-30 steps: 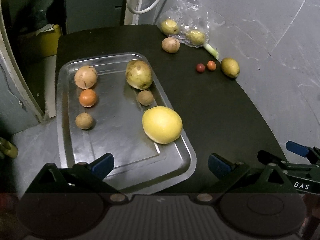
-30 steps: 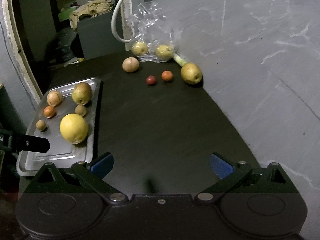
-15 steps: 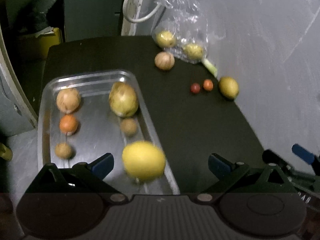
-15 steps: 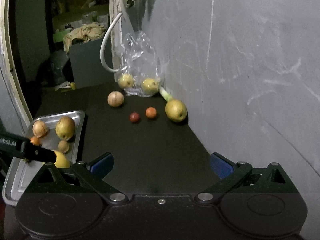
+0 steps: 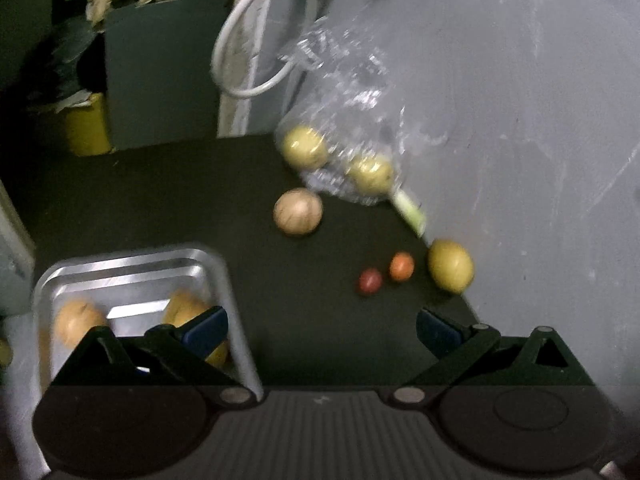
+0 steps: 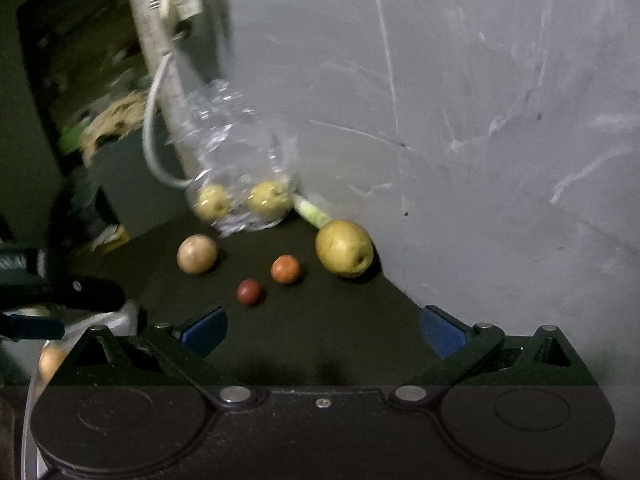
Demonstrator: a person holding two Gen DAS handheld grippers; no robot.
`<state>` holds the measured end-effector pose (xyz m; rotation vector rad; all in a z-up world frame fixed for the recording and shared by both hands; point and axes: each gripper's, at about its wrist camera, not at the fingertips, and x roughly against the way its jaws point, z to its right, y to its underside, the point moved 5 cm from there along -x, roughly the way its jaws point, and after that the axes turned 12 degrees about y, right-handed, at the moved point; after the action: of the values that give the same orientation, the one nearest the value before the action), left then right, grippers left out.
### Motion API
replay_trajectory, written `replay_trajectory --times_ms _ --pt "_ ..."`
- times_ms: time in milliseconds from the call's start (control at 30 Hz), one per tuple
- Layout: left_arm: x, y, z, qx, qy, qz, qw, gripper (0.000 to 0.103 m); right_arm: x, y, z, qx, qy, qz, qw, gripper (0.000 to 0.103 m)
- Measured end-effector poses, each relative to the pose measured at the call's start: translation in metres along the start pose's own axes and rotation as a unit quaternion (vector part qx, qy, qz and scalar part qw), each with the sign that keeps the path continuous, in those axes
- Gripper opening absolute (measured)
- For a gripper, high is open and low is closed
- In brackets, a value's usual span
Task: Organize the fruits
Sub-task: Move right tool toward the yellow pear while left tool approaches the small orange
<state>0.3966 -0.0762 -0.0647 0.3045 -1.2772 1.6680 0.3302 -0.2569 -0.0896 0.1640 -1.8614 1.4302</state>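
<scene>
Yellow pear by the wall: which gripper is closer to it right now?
Right, probably. The right gripper faces the pear almost head-on; the left gripper, over the tray's edge, sees it farther right.

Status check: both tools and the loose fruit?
Left tool open, empty. Right tool open, empty. Pear, two small red fruits loose on table, tray left. Nothing blocking.

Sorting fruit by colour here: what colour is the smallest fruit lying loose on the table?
Dark red fruit, clearest in the right wrist view.

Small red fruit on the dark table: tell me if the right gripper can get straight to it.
Probably yes. The right gripper is open and the small red fruit lies ahead, slightly left, with bare table between; the orange fruit sits close beside.
</scene>
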Motion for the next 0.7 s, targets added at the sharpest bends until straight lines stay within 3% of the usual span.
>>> replay_trajectory --times_ms 133,300,433,700 --pt "-0.032 -0.029 0.004 -0.030 0.039 0.008 0.9987 0.102 -0.029 -0.005 0.002 -0.072 -0.002 -0.005 0.997 0.100" --pt "-0.071 -0.055 0.010 -0.134 0.071 0.003 0.9885 0.102 -0.055 -0.011 0.015 -0.162 -0.014 -0.021 0.986 0.100" --pt "-0.096 -0.058 0.022 -0.219 0.093 -0.010 0.9712 0.101 -0.069 -0.014 0.021 -0.196 -0.015 -0.027 0.980 0.100" --pt "-0.129 -0.047 0.030 -0.317 0.110 -0.042 0.9412 0.102 -0.086 -0.023 0.021 -0.243 -0.018 -0.044 0.969 0.097"
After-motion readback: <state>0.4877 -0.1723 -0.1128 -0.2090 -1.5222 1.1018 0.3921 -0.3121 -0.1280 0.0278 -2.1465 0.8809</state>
